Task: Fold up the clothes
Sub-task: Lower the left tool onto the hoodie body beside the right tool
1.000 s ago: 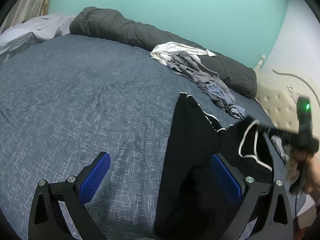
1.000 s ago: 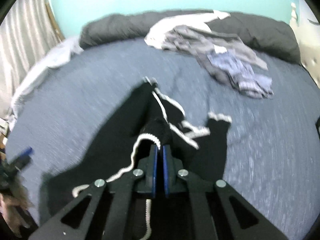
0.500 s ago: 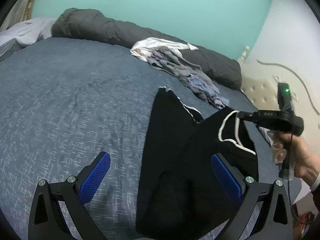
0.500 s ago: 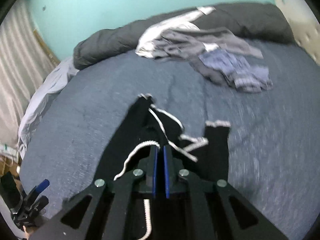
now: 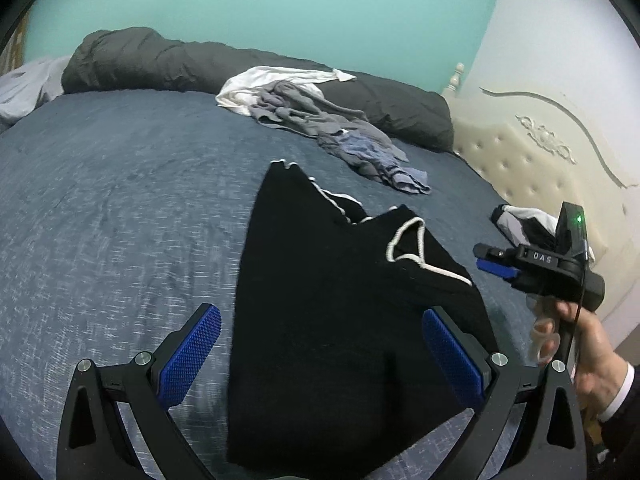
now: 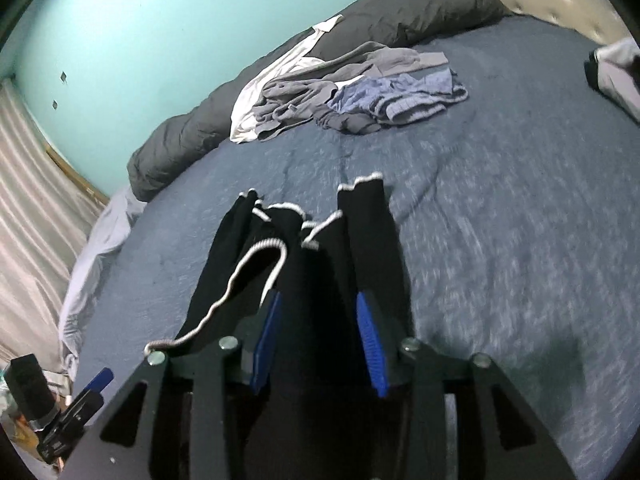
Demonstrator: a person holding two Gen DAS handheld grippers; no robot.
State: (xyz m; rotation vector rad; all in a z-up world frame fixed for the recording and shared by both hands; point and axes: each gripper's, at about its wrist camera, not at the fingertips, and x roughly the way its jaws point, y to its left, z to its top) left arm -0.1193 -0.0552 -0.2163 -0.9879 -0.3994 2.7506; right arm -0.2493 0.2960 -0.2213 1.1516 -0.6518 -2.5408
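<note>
black knit garment with white trim spread flat across the blue-grey heathered bedspread, cuffed ends pointing toward the far side of the bed. straddled near its close edge by the left gripper, jaws wide apart and holding nothing. overhung by the right gripper, jaws apart, blue pads either side of the black fabric, not clamped on it. farther off, a loose pile of white, grey and blue clothes against a rolled dark grey duvet. near the cream tufted headboard, a small black-and-white garment.
</note>
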